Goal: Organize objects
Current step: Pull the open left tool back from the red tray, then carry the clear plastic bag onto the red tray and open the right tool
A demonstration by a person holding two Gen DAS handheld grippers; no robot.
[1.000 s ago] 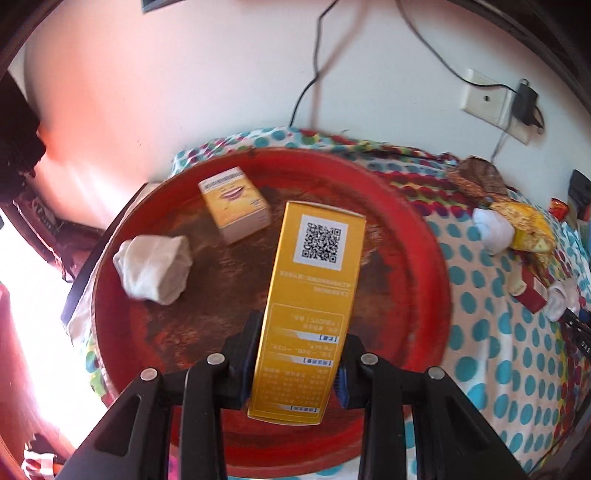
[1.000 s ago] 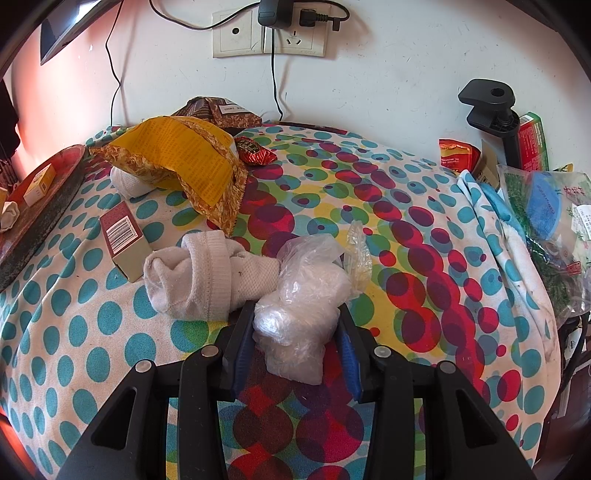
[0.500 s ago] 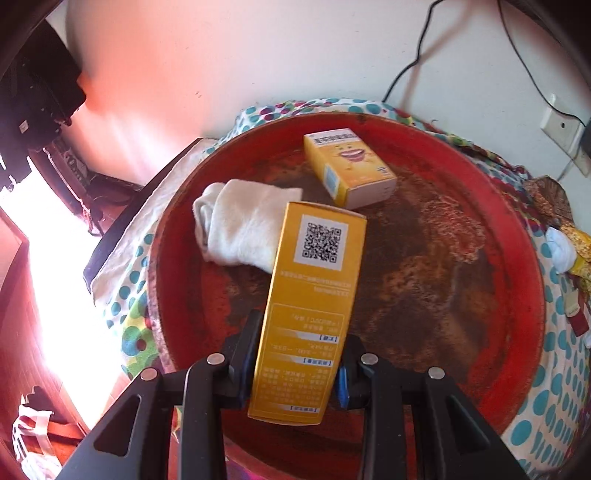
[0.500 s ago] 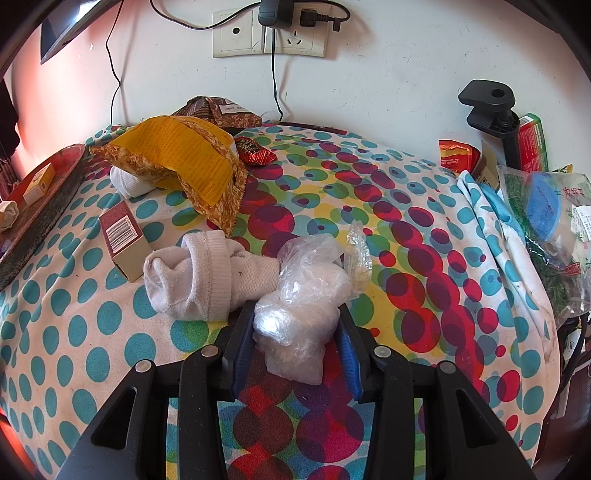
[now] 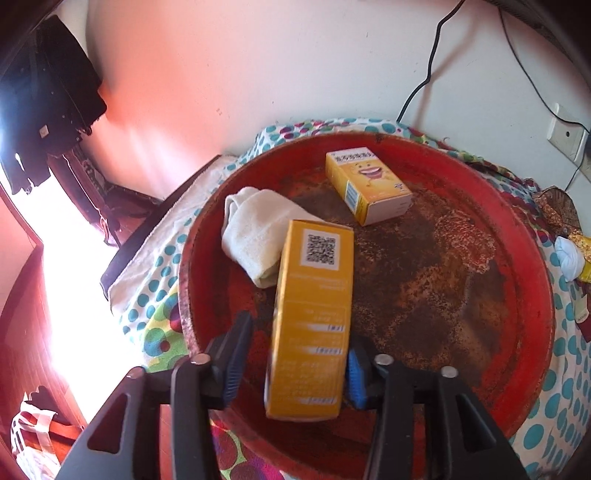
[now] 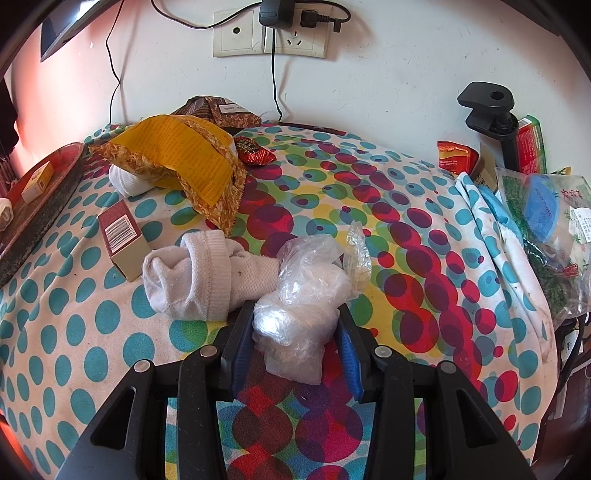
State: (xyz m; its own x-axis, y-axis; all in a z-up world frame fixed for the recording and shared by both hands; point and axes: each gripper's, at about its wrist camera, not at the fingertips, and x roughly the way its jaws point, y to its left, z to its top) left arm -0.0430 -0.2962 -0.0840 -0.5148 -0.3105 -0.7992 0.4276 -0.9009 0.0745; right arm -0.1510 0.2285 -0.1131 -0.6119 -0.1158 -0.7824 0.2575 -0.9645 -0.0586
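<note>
My left gripper (image 5: 295,354) has its jaws spread over the round red tray (image 5: 528,258). A tall yellow box (image 5: 314,317) with a QR code lies between them, free of the left finger and close against the right one. A smaller yellow box (image 5: 369,184) and a rolled white sock (image 5: 258,232) lie on the tray beyond it. My right gripper (image 6: 295,332) is shut on a crumpled clear plastic bag (image 6: 303,295) resting on the polka-dot cloth (image 6: 406,258). A white sock roll (image 6: 199,277) touches the bag's left side.
A red-brown box (image 6: 122,240), a yellow snack bag (image 6: 184,162) and another white sock (image 6: 129,181) lie left of centre. The red tray (image 6: 40,195) shows at the far left. Packets and a black clamp (image 6: 491,107) crowd the right edge. Wall sockets (image 6: 269,33) are behind.
My left gripper's jaws have opened and the tall yellow box has tilted and dropped toward the tray. The left view has shifted slightly. The right gripper has not moved.
</note>
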